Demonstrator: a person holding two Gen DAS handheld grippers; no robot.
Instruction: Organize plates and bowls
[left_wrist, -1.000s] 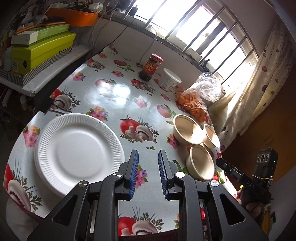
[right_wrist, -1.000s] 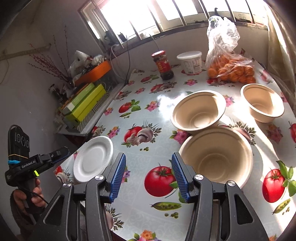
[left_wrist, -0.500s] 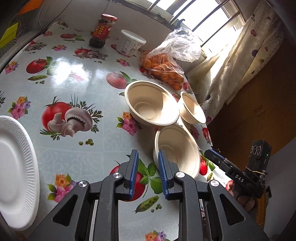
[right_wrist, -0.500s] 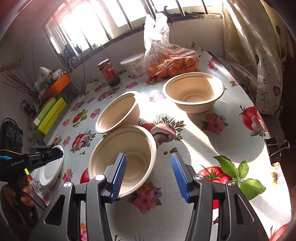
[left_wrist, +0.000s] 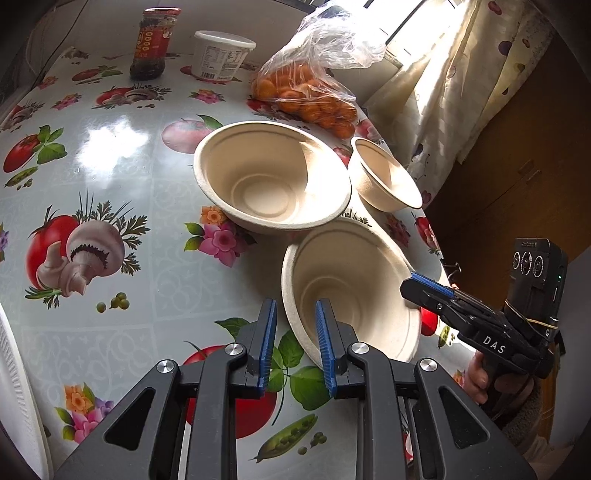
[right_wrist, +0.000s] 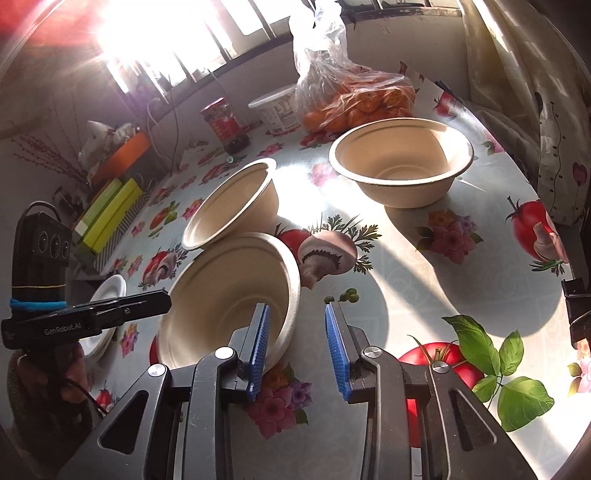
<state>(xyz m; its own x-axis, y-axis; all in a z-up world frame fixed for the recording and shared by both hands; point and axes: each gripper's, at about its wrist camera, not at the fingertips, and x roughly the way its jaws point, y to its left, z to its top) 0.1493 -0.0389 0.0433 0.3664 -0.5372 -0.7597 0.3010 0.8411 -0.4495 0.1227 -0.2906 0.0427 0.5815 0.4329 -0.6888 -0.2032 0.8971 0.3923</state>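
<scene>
"DAS" reads in white on the right gripper (right_wrist: 295, 310) at the right edge of the left wrist view; "GenRobot.AI" on the left gripper (left_wrist: 291, 314) at the left of the right wrist view. The right jaws have just been closing, the nearest bowl's (left_wrist: 351, 288) rim between them, one pad still clear. The left jaws stand narrowly apart, pinching nothing. The jar (left_wrist: 153, 44) and tub (left_wrist: 221, 55) labels, upper left, are unreadable.

Sunlit barred window (right_wrist: 177, 44) — patterned curtain (left_wrist: 461, 85) alongside.

Beige bowls (left_wrist: 271, 177) — tomato-and-mushroom patterned tablecloth (left_wrist: 110, 206).
</scene>
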